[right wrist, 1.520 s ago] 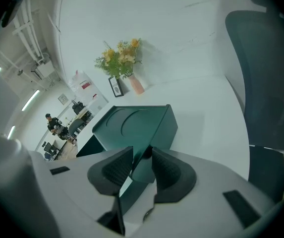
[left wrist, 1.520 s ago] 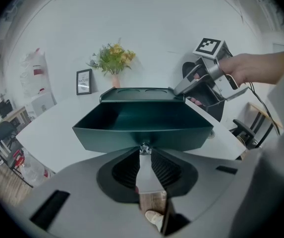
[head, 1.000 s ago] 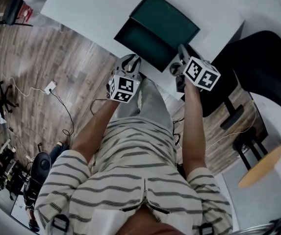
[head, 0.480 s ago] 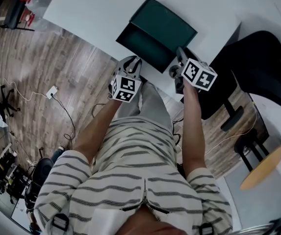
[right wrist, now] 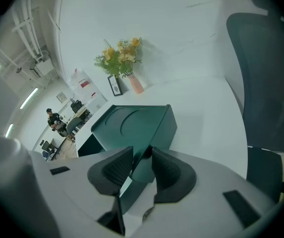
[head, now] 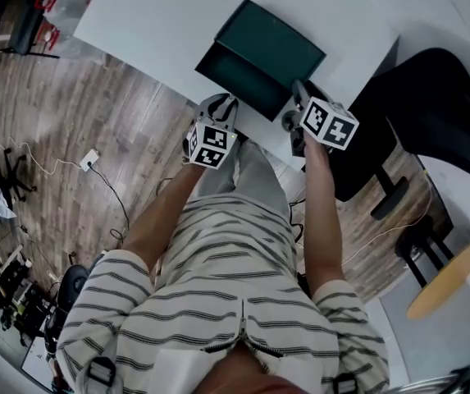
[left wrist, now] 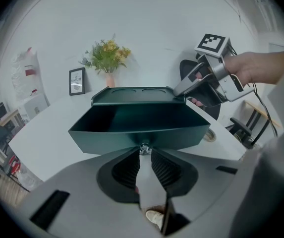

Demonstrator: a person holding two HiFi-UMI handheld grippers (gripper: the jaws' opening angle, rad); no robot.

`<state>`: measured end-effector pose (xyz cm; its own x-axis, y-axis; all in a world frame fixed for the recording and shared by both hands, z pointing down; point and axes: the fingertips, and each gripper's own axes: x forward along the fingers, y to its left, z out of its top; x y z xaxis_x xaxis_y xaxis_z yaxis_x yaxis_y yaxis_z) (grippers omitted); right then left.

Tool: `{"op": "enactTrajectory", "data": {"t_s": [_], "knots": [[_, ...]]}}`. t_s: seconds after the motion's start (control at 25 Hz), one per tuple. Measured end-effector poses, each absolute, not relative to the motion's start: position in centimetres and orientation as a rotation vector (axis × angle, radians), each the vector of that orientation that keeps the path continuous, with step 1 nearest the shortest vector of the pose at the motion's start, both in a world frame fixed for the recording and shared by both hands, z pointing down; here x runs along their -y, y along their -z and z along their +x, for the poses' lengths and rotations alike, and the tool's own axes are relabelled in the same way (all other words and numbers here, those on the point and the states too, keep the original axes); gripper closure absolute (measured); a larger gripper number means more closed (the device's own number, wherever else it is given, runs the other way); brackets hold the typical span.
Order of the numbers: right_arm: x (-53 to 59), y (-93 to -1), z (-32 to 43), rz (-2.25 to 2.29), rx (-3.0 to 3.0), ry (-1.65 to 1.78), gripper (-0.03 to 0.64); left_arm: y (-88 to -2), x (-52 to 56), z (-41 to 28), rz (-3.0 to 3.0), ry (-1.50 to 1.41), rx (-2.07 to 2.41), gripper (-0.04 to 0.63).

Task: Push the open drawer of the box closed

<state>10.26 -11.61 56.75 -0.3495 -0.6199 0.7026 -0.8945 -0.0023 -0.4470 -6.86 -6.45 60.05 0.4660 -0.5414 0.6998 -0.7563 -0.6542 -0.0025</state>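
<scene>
In the head view we are holding the left gripper (head: 221, 107) before the open drawer (head: 233, 66) of the green box (head: 277, 41), and the right gripper (head: 298, 95) at the box's near right corner. In the left gripper view we are holding its jaws spread, the drawer's small knob (left wrist: 144, 148) just ahead of their tips. In the right gripper view the jaws are standing apart too, the box's corner showing in the gap.

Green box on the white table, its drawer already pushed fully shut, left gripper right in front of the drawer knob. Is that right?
Not quite. The drawer is open, pulled out of the green box toward the left gripper, whose open jaws sit just before the knob. The left gripper view shows it.
</scene>
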Motion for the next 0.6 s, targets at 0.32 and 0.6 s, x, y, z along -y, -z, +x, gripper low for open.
{"op": "enactTrajectory", "data": {"t_s": [0.32,0.6], "knots": [[11.46,-56.77,10.26,1.567,1.972,-1.273,0.486,-60.11,6.72,-6.45,2.410,-0.995,1.088,0.522],[11.57,-56.69,10.22,1.565,1.975,-1.281,0.486,-60.08,7.48,-6.19,2.441,-1.020,1.041,0.522]]}}
